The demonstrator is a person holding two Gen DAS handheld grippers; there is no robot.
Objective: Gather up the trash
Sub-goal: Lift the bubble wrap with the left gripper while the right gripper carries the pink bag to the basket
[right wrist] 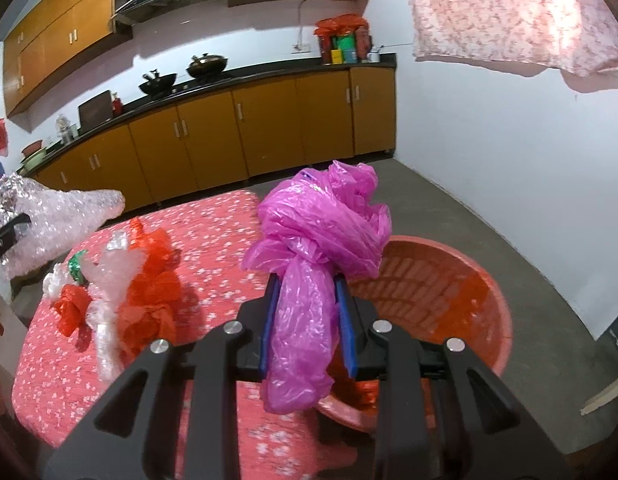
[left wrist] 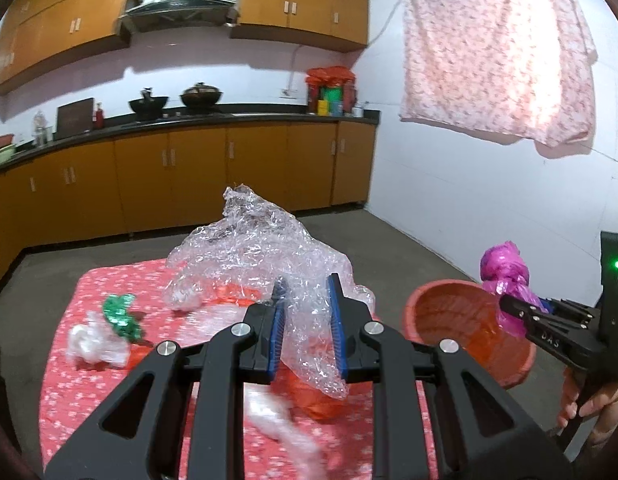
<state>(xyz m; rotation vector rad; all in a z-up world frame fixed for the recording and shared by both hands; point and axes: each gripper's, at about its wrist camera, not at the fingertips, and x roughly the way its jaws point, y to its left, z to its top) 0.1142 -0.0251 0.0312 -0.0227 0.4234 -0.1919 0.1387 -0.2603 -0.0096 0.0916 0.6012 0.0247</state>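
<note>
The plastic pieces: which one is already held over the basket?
The knotted pink bag, gripped by the right gripper, hangs at the red basket. The clear bubble wrap is in the left gripper, above the table.

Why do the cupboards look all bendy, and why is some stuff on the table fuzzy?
Both wrist views use fisheye lenses, so the cupboards curve. Left wrist view: the white plastic under the left gripper is smeared, and the hanging cloth glows overbright. Right wrist view: the tablecloth blurs near the right gripper.
</note>
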